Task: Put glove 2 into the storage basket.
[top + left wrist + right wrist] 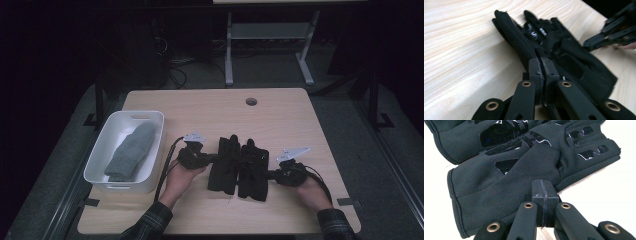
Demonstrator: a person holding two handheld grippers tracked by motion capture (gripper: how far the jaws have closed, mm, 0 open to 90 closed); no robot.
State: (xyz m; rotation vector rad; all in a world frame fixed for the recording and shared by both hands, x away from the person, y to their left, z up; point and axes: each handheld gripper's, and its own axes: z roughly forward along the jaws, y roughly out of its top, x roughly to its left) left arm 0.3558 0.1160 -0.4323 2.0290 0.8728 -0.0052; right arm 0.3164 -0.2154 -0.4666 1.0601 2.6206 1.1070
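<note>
Two black gloves lie side by side on the middle of the wooden table (pixel 280 120), fingers pointing away: the left glove (pixel 224 165) and the right glove (pixel 254 171). My left gripper (pixel 212 159) is shut, its tips against the left glove's edge (pixel 524 47). In the left gripper view its jaws (pixel 543 61) are pressed together; I cannot tell whether fabric is pinched. My right gripper (pixel 270 174) is also shut, at the right glove's side. In the right gripper view its closed tips (pixel 542 183) hover over that glove (pixel 499 187) by the cuff and thumb. The right gripper (pixel 609 35) shows beyond the gloves.
A white bin (pixel 145 114) stands at the table's left side with a grey mitten (pixel 131 150) inside. A round cable hole (pixel 251 101) sits near the far edge. Beyond the table, a desk frame (pixel 229 50) stands on the dark floor.
</note>
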